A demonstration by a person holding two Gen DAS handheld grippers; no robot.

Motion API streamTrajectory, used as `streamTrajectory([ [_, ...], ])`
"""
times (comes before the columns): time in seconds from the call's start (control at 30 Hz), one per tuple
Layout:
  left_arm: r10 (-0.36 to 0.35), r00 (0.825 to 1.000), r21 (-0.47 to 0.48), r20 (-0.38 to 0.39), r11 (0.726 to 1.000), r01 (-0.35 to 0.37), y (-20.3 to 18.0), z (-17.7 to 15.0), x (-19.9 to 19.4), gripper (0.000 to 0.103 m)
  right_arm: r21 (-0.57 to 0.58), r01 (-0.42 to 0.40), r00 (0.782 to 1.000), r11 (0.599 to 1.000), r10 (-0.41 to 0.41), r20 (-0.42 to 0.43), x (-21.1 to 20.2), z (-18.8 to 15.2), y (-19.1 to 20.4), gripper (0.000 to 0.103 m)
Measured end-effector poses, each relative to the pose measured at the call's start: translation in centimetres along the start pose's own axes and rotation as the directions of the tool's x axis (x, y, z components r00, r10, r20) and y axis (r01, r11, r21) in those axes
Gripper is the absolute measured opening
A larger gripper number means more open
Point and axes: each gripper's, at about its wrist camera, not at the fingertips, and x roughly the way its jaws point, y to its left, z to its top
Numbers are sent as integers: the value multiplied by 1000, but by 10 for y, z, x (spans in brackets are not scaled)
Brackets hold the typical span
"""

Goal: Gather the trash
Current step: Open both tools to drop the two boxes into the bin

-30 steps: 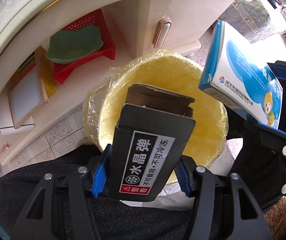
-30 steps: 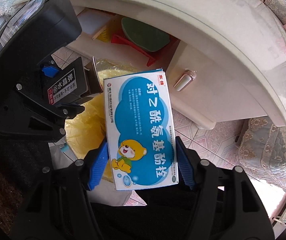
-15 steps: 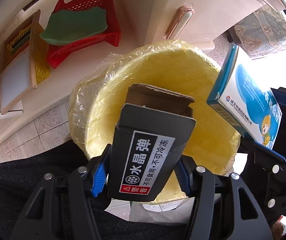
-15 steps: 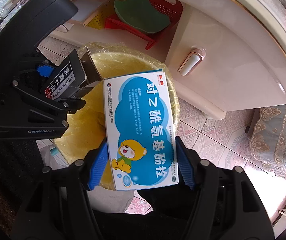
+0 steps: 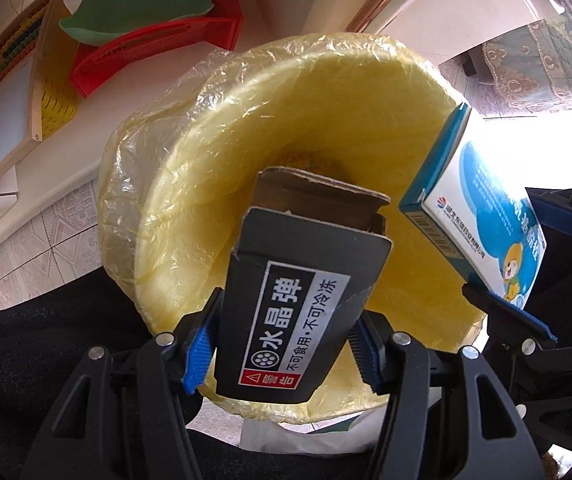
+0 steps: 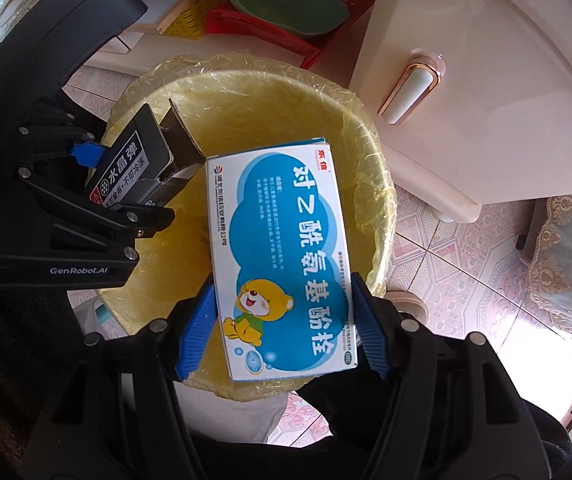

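I hold a piece of trash in each hand over a bin lined with a yellow bag (image 5: 270, 128). My left gripper (image 5: 286, 344) is clamped on a black carton (image 5: 298, 300) whose top flap hangs open. My right gripper (image 6: 282, 332) is clamped on a blue and white medicine box (image 6: 282, 264). Both point down into the bin's mouth. The two boxes hang near each other, the black one on the left, so I judge they could knock together or snag as they drop. The open flap could also catch the loose liner. The medicine box sits toward the bin's near rim and might tip outside. Beyond the far rim stand a pale cabinet (image 6: 486, 92) and a red basket (image 5: 158, 44); the middle of the bin is open.
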Motion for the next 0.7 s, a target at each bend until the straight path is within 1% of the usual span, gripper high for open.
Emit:
streamTrajectory([
  [0.37, -48, 999, -28, -16, 998, 47, 6, 4, 5, 57, 11, -28, 999, 1000, 28, -20, 15, -2, 0, 63],
  [0.7, -52, 998, -35, -18, 998, 52, 8, 4, 6, 57, 18, -31, 999, 999, 31, -16, 15, -2, -1, 63],
])
